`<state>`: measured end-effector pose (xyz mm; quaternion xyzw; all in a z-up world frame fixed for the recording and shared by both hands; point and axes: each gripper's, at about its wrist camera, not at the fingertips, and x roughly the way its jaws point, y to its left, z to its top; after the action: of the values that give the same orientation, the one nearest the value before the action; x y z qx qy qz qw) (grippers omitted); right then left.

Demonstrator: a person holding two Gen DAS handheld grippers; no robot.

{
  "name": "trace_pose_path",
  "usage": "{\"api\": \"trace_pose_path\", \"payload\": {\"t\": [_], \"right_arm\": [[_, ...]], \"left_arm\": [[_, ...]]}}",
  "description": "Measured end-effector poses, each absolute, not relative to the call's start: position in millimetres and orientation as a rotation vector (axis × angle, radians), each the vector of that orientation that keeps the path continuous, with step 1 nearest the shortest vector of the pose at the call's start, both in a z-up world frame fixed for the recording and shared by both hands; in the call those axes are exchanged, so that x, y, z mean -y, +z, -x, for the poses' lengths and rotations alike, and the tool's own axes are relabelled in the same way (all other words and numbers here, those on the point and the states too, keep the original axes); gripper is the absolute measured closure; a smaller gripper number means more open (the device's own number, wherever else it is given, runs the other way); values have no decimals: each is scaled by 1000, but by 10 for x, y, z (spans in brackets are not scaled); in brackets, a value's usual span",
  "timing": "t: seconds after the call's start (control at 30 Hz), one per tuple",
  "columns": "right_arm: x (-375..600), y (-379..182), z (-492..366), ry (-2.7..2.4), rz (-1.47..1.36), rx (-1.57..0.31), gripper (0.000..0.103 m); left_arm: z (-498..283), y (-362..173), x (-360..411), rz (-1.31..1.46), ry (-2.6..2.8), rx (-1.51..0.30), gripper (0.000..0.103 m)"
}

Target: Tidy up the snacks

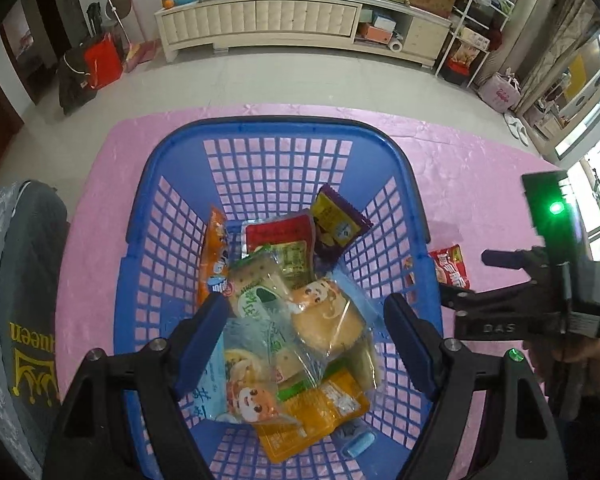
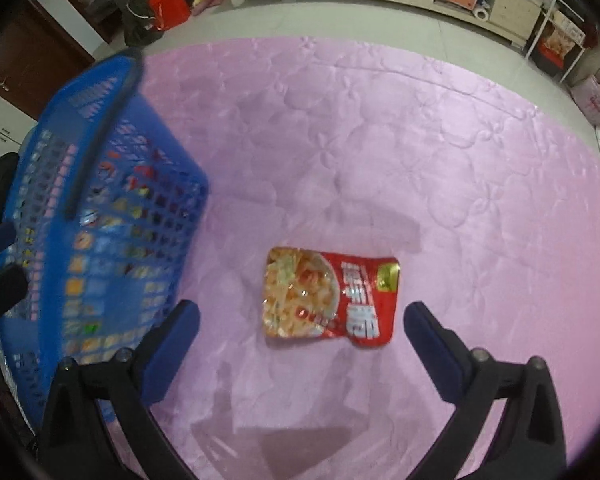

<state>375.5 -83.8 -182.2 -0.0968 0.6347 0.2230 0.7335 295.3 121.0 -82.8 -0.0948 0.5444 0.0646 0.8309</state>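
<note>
Snack-filled blue basket [image 1: 140,216] (pink cloth [image 1: 460,160] beneath)

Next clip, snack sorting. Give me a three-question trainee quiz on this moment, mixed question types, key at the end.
1. True or false: the red snack packet already lies inside the blue basket.
2. Multiple choice: the right gripper is (a) shut on the packet, (b) open above the packet, (c) shut and empty.
3. Short answer: what is the left gripper hovering over, and is it gripping anything?

Key
1. False: it lies flat on the pink cloth, beside the basket.
2. (b): the fingers stand wide apart on either side, not touching the packet.
3. The pile of snack packs in the basket; its fingers are apart and grip nothing.
</note>
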Motion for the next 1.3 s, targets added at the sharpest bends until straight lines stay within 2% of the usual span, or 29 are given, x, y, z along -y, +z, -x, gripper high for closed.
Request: {"api": "trace_pose_path", "payload": {"t": [0.2, 0.33, 0.47, 0.63, 0.67, 0.73, 0.77, 0.8, 0.93, 0.97, 1.0, 1.3], "right_arm": [[828, -2081, -3821, 454, 287, -1414, 0], [890, -2248, -3843, 439, 236, -1452, 0], [721, -2299, -3679, 431, 403, -1401, 6], [660, -2295, -3606, 436, 394, -1373, 12], [656, -2275, -3598, 437, 394, -1371, 15], [665, -2172, -3613, 436, 365, -1367, 28], [664, -2109, -3656, 438, 331, -1379, 36], [699, -2078, -3682, 428, 313, -1379, 49], [804, -2048, -3732, 443, 250, -1394, 63], [827, -2036, -3723, 436, 252, -1381, 72], [852, -2015, -3702, 420, 270, -1363, 103], [990, -1900, -3345, 494, 210, -1348, 101]], "left_arm": [[-2975, -855, -1198, 187, 136, -1160, 24], [-2960, -883, -1229, 197, 130, -1176, 24], [-2944, -887, -1208, 185, 131, -1178, 24], [-2923, -899, -1203, 182, 128, -1179, 24], [-2915, -899, -1201, 183, 131, -1180, 24], [-2909, -894, -1192, 188, 133, -1179, 24], [-2902, -891, -1202, 193, 136, -1179, 24], [-2903, -886, -1202, 197, 136, -1178, 24], [-2889, -882, -1206, 218, 139, -1174, 24], [-2885, -875, -1196, 219, 138, -1172, 24], [-2874, -864, -1185, 215, 137, -1169, 24], [-2706, -776, -1169, 214, 144, -1152, 24]]}}
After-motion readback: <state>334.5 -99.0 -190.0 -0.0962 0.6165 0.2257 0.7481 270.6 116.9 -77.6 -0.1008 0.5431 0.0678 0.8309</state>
